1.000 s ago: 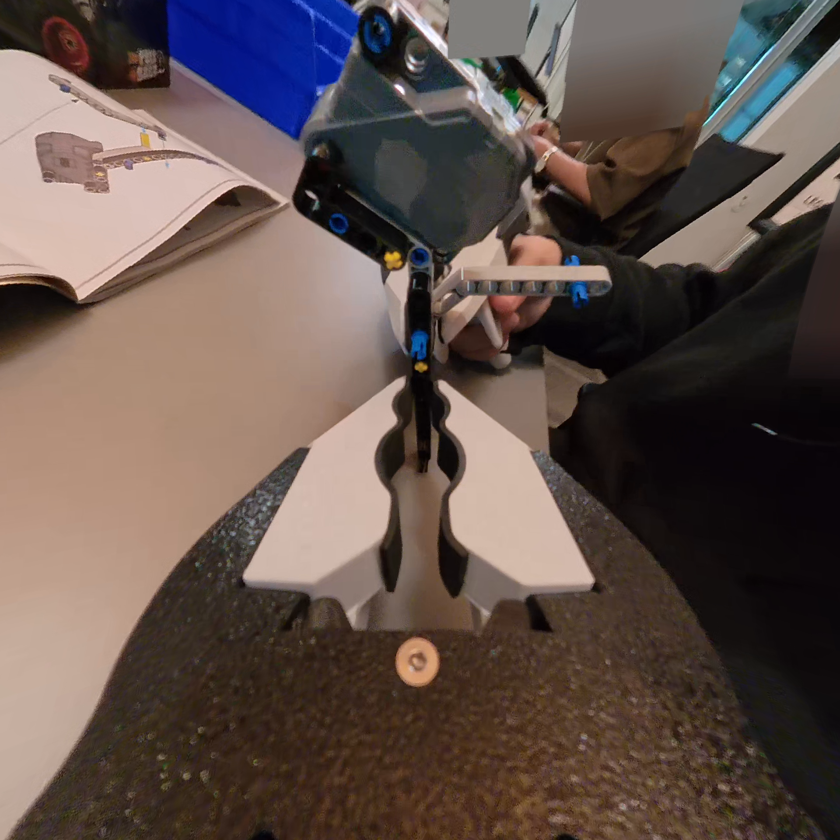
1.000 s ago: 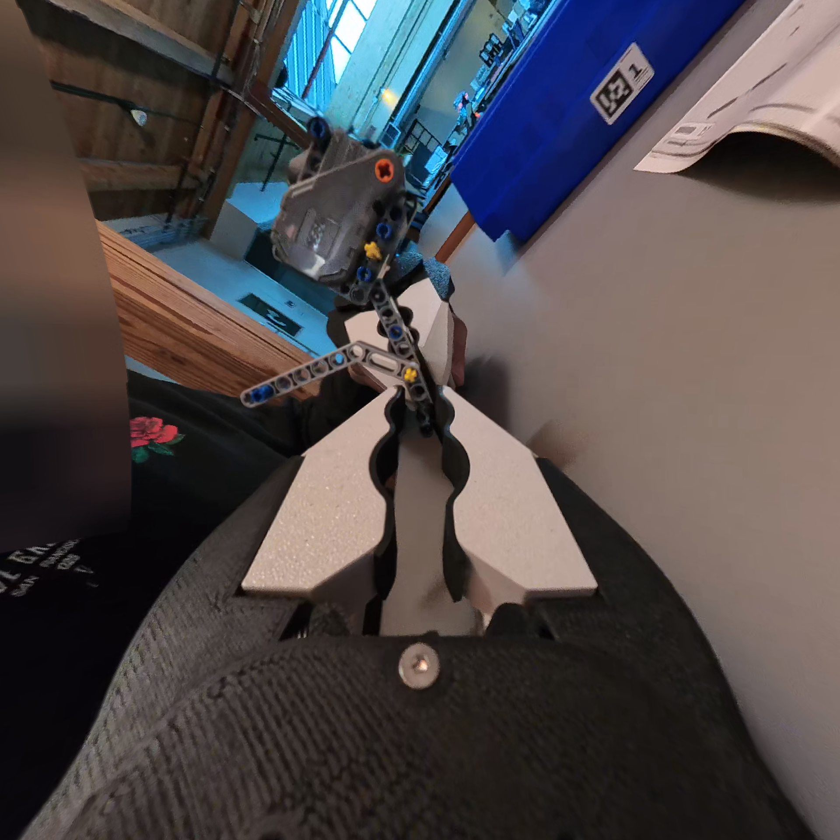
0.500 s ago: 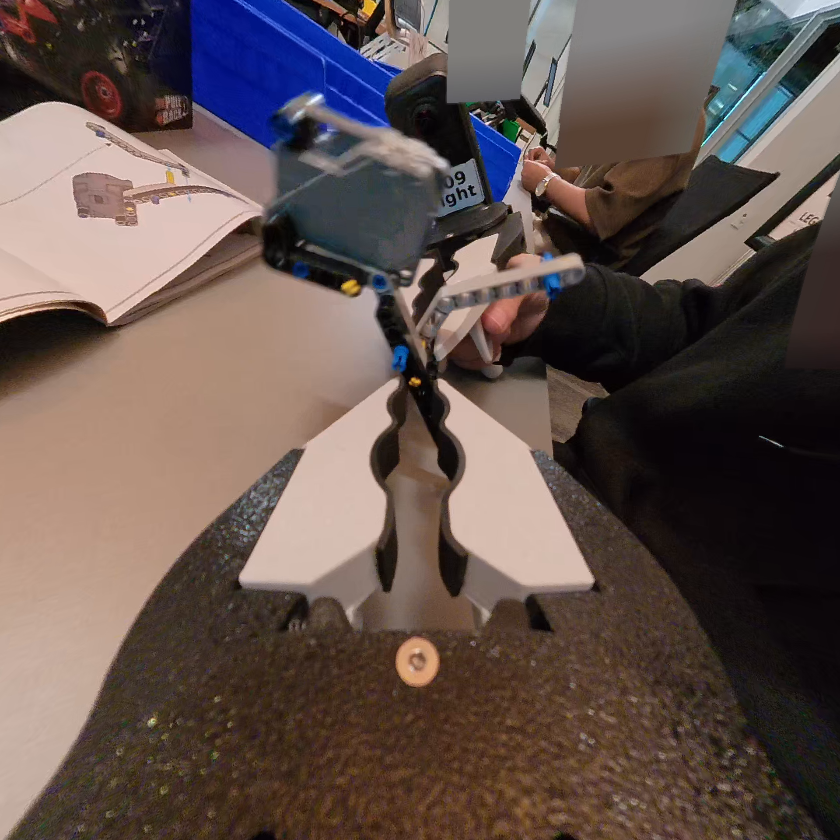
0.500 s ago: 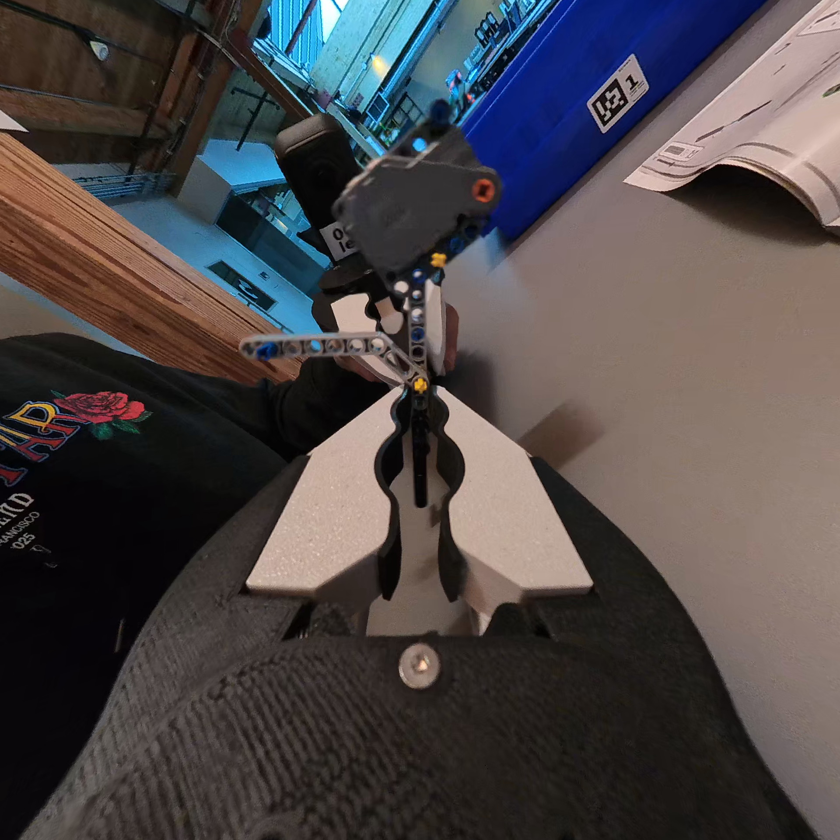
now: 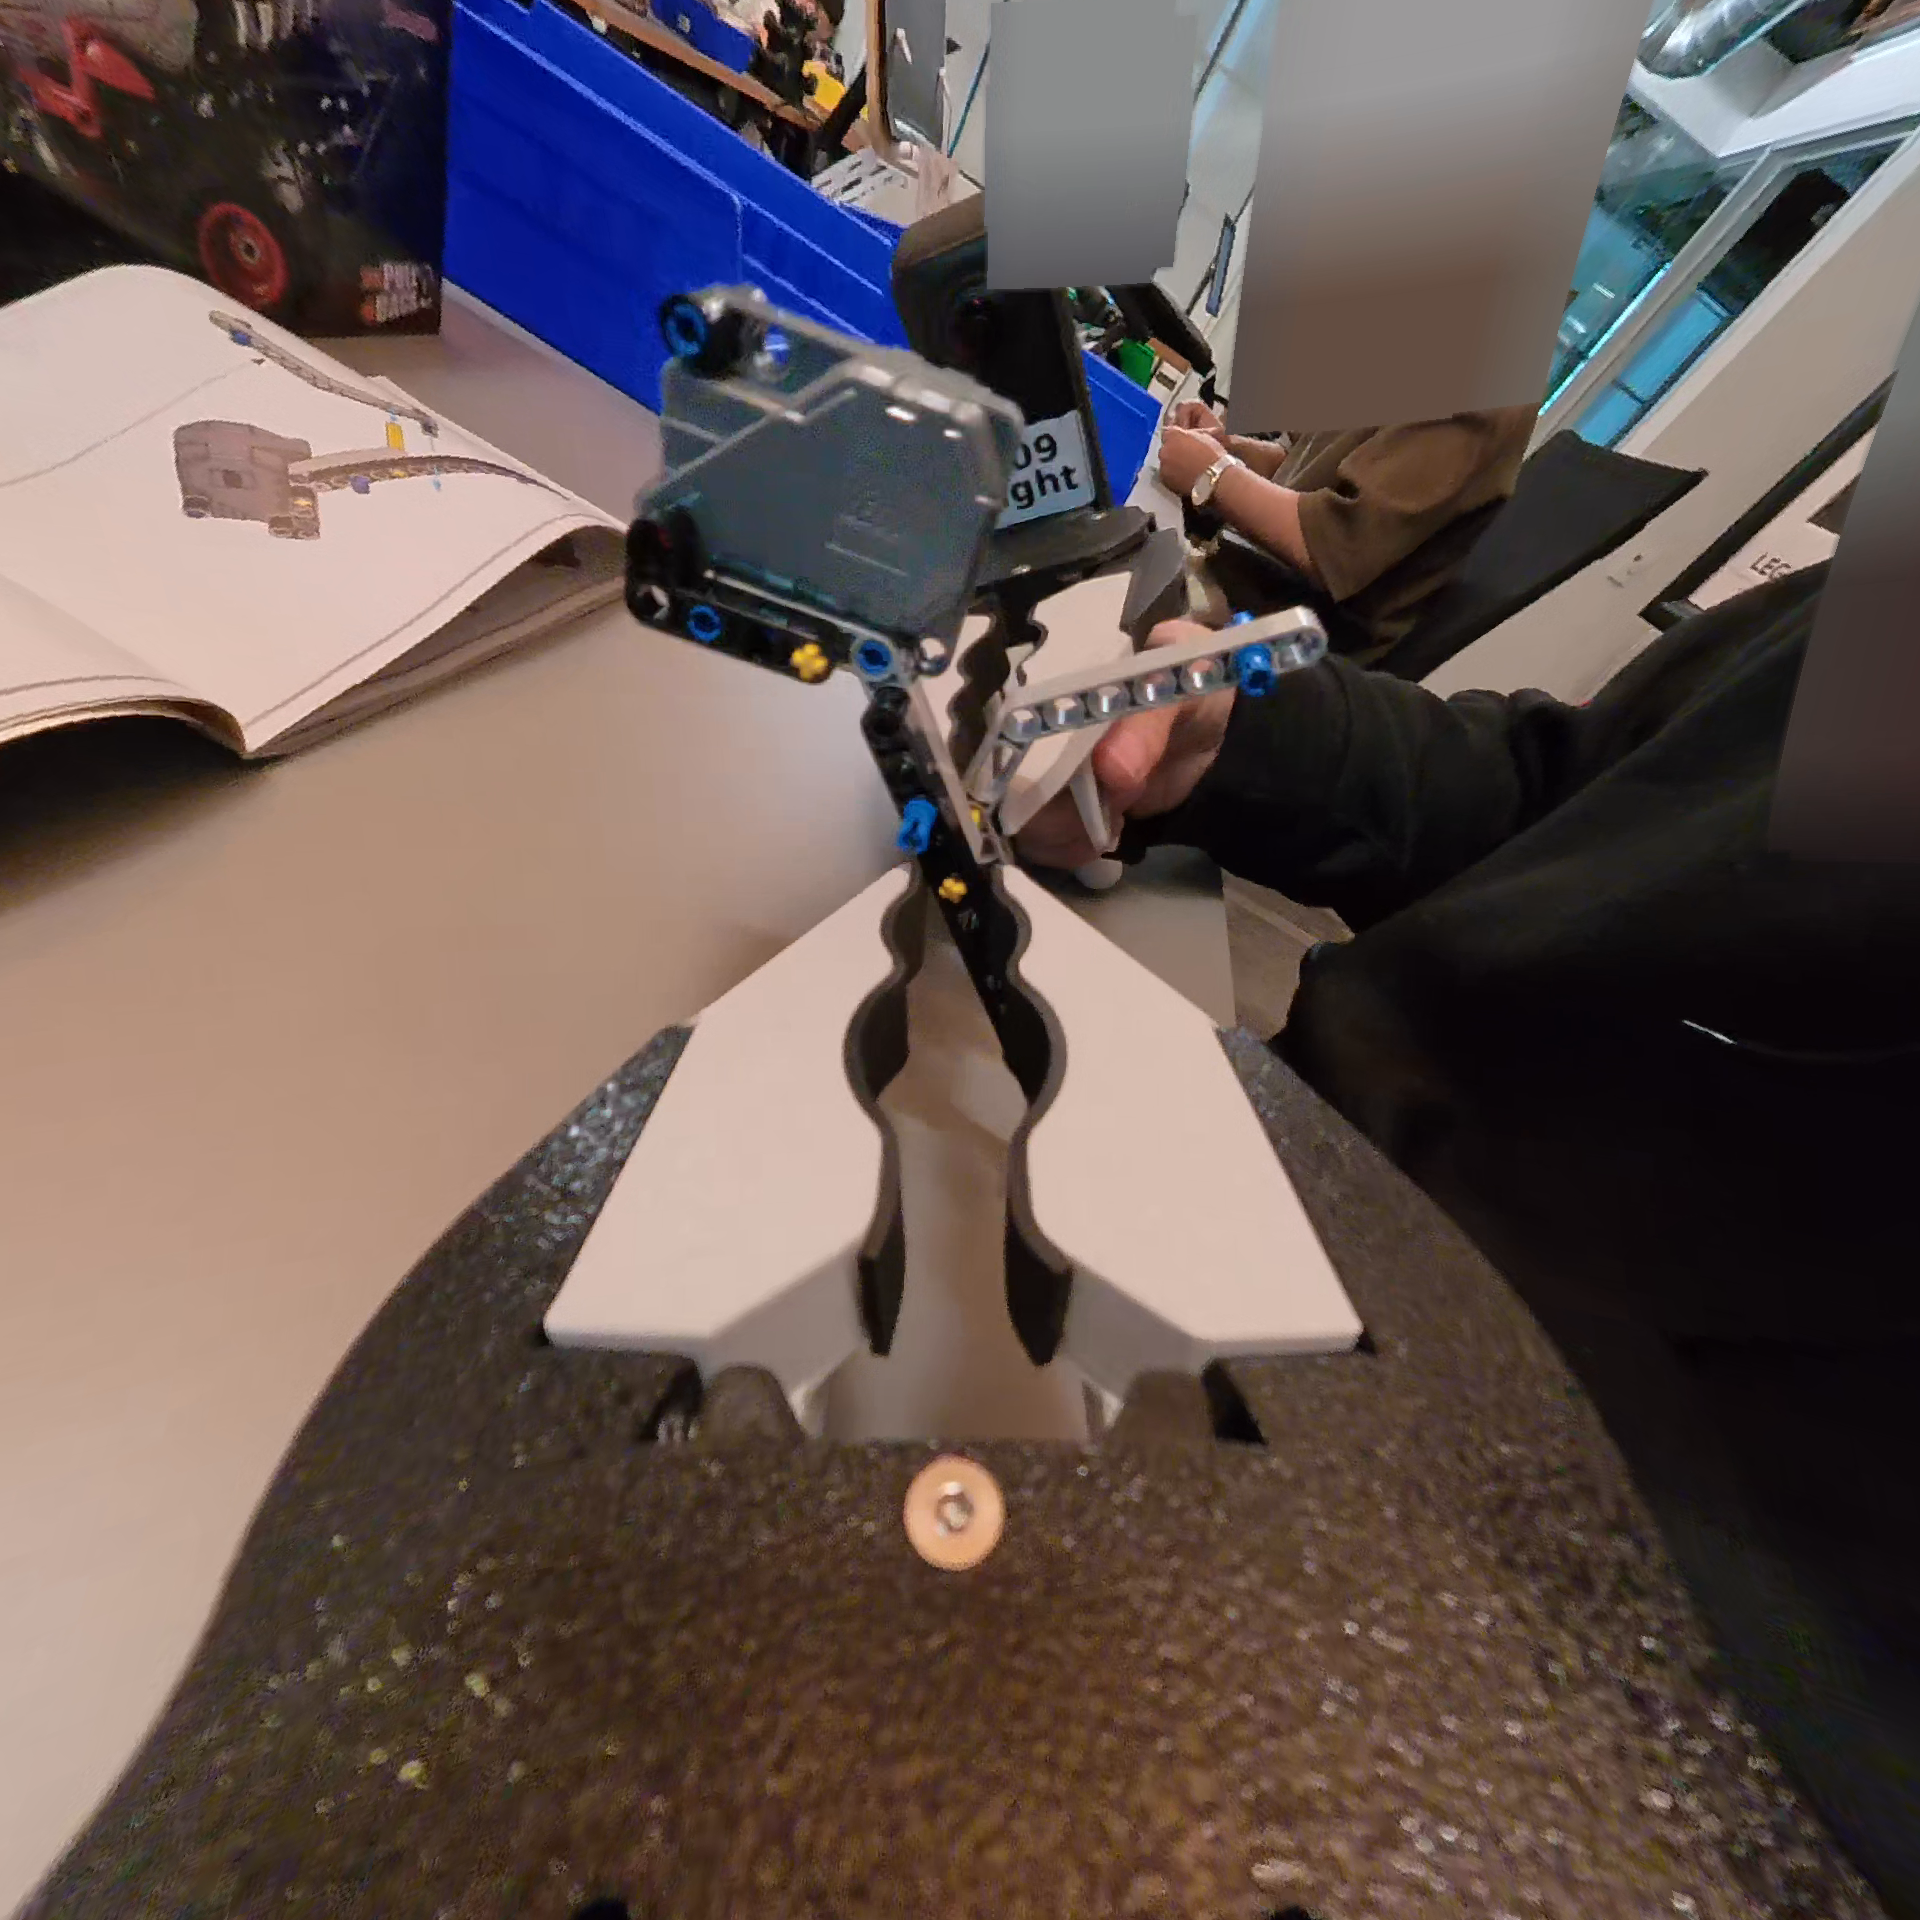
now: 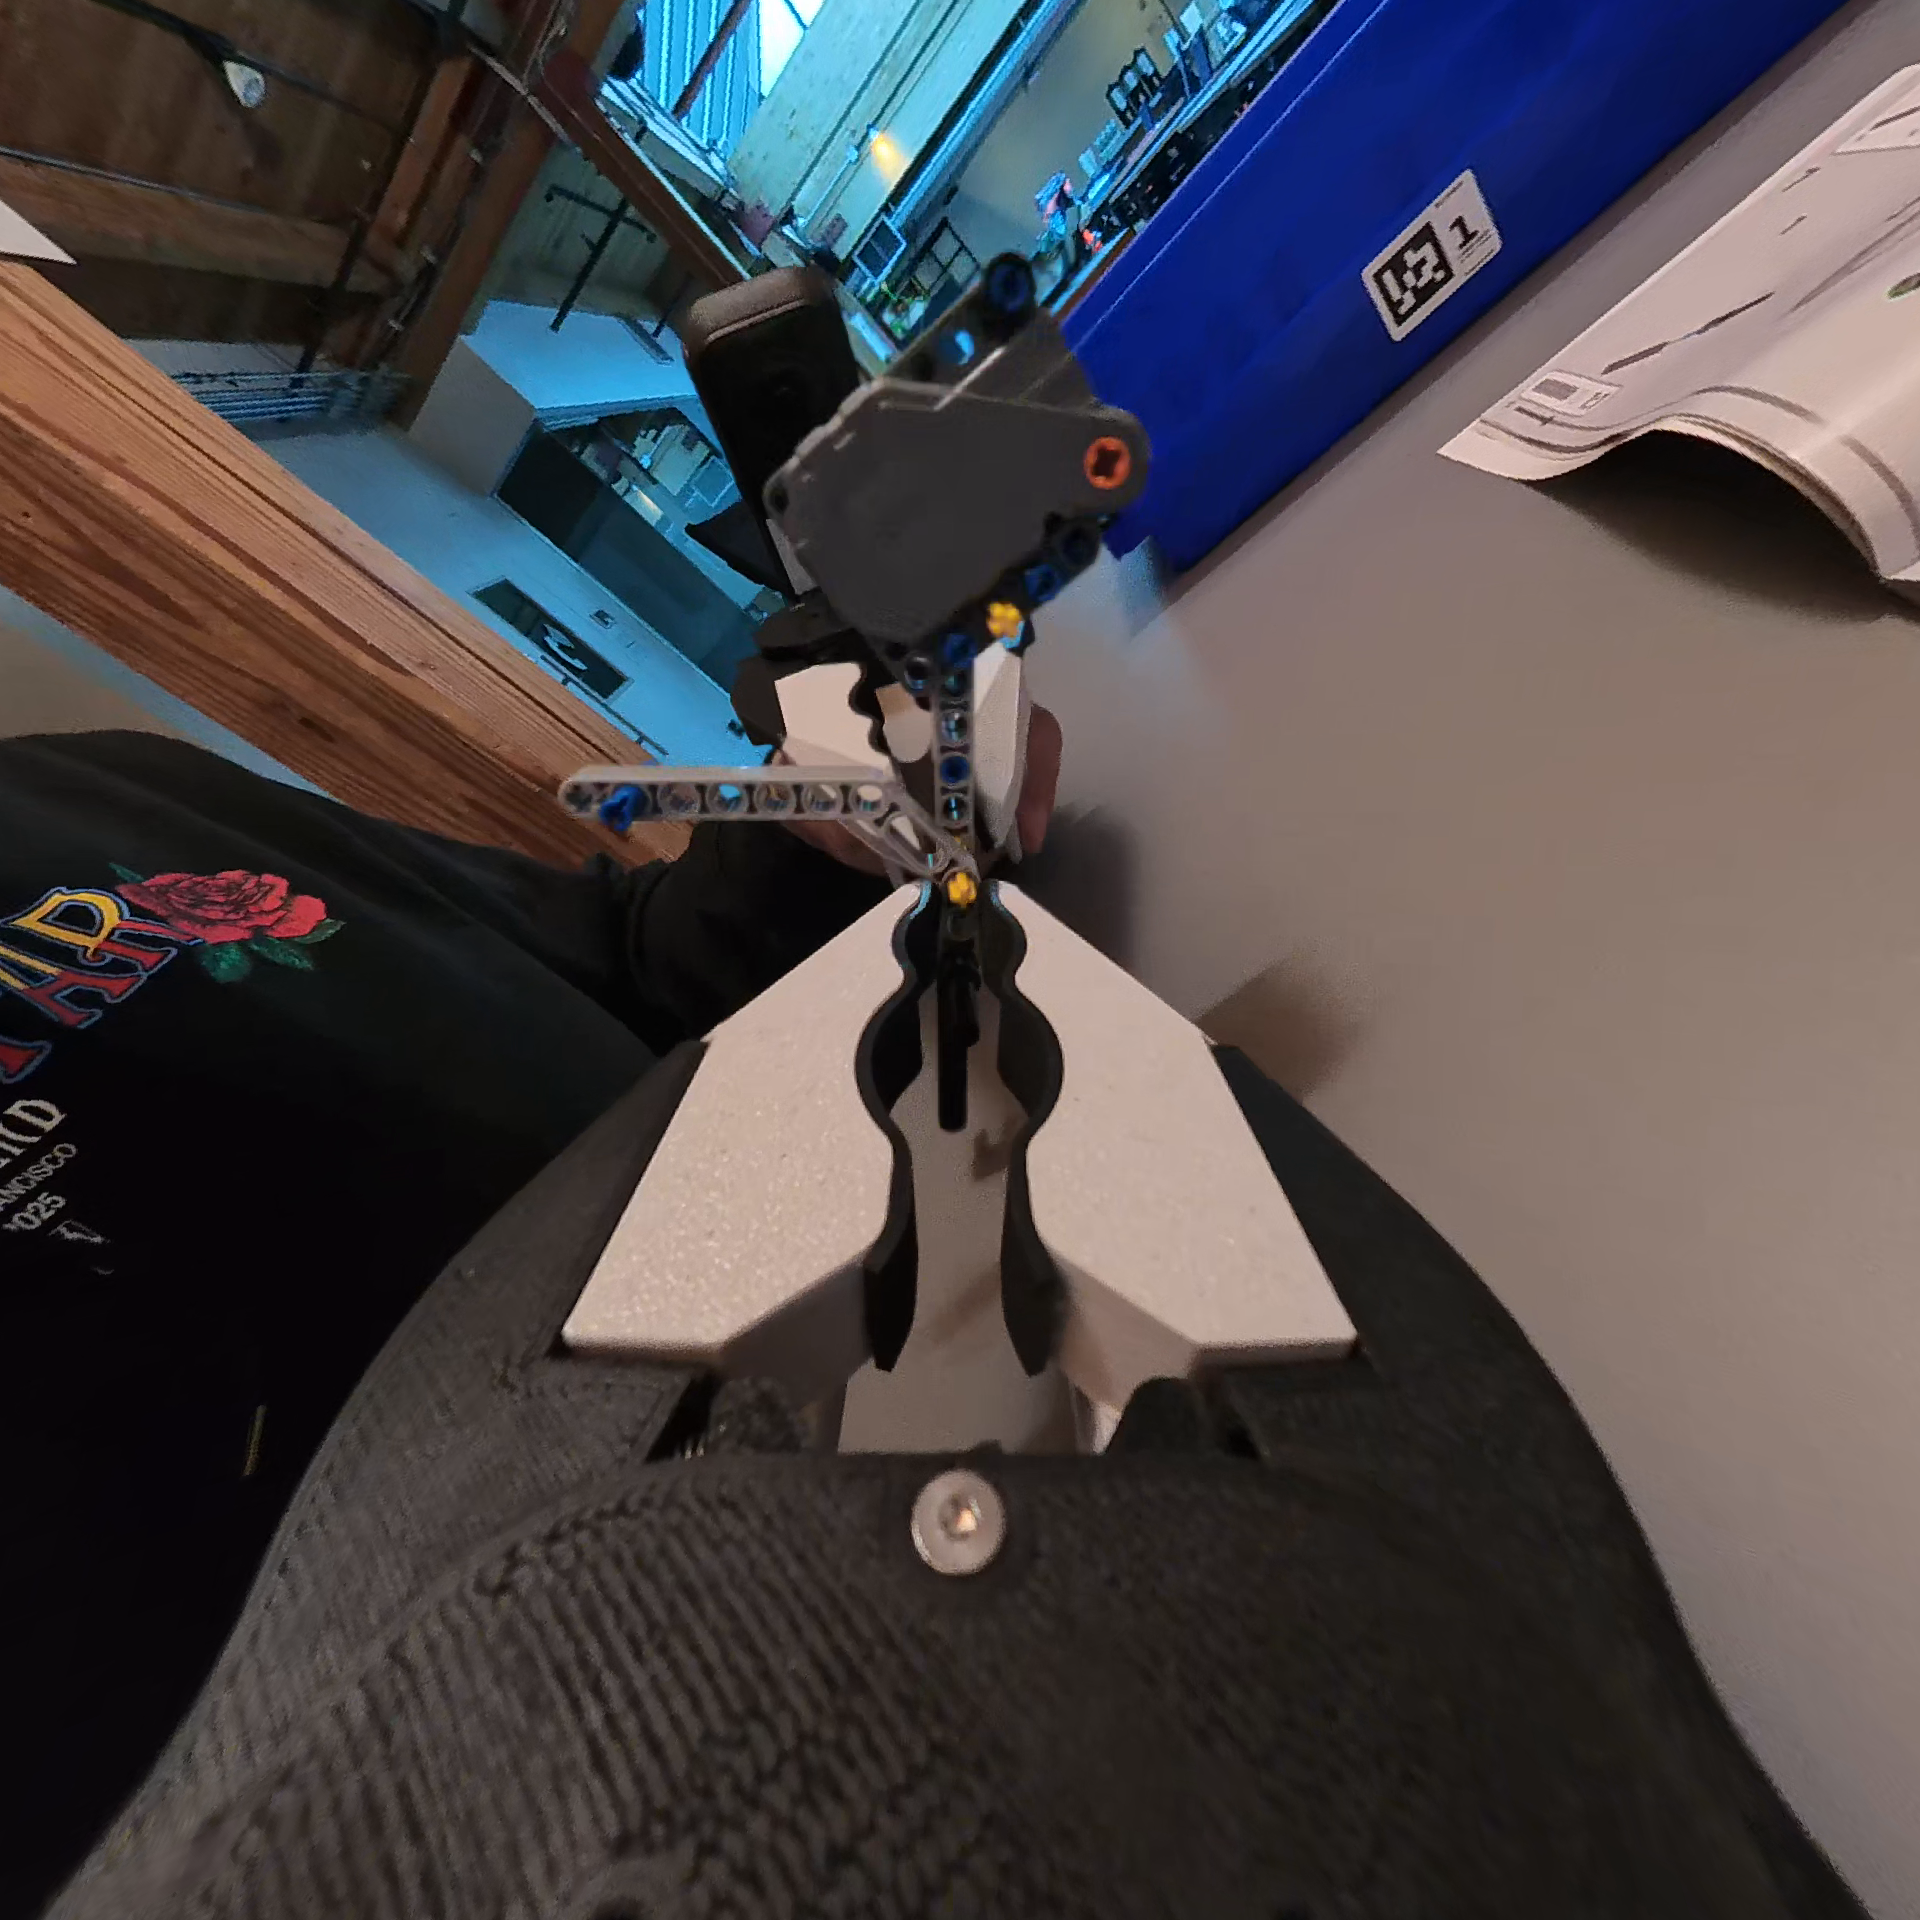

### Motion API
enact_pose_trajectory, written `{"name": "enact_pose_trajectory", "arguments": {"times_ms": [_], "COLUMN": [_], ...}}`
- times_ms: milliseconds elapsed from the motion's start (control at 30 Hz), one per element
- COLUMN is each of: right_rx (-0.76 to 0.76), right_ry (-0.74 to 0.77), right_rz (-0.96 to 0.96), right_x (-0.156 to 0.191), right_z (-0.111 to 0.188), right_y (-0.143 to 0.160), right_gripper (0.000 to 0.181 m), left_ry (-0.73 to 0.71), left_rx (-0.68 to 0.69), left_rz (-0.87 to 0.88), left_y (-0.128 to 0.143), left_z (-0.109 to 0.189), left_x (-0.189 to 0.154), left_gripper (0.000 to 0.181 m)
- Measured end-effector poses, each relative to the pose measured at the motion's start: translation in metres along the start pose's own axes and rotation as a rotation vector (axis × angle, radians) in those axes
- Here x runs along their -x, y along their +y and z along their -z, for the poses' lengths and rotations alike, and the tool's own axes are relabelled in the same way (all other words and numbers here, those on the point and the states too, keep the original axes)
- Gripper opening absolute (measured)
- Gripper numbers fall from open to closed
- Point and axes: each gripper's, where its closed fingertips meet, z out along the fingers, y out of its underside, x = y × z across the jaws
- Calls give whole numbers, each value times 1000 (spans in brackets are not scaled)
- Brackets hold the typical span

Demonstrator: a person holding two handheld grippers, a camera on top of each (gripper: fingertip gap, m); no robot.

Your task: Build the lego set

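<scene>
A lego assembly is held in the air over the table edge. It has a dark grey motor block [image 5: 831, 520] on top, a black beam [image 5: 977, 935] with blue and yellow pins below it, and a light grey angled beam [image 5: 1143, 686] sticking out sideways. My left gripper [image 5: 956, 894] is shut on the black beam, which lies tilted between the jaws. My right gripper [image 6: 956, 904] is shut on the same black beam [image 6: 951, 1039], seen edge-on. The motor block [image 6: 935, 509] and grey beam [image 6: 748, 800] stand above it. The two grippers face each other. The right gripper's fingers [image 5: 1081, 623] and the left gripper's fingers [image 6: 997, 727] show behind the assembly.
An open instruction booklet [image 5: 260, 499] lies on the grey table [image 5: 312, 987], with the lego box [image 5: 208, 156] and a blue bin [image 5: 623, 208] behind it. A seated person in a brown shirt [image 5: 1382, 499] is beyond. A black sleeve [image 5: 1403, 769] is at the right. My left and right fingertips are right by each other.
The assembly has swung. In the left view the black beam went from upright to tilted and the motor block shifted. In the right view the beam came upright. Both grippers stayed shut.
</scene>
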Motion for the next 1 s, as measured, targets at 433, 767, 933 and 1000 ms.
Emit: {"name": "enact_pose_trajectory", "arguments": {"times_ms": [433,767,933,1000], "right_rx": [-3,47,46,43], "right_ry": [43,42,40,43], "right_rz": [-2,4,-6,-7], "right_x": [-6,-8,-8,-9], "right_z": [-1,-4,-4,-5], "right_y": [-1,4,3,3], "right_gripper": [6,5,5,5], "left_ry": [-13,6,21,23], "left_rx": [25,39,43,41], "left_rz": [45,56,71,74], "left_y": [3,6,5,5], "left_z": [-1,0,-1,-1], "left_x": [6,5,5,5], "left_gripper": [5,5,5,5]}}
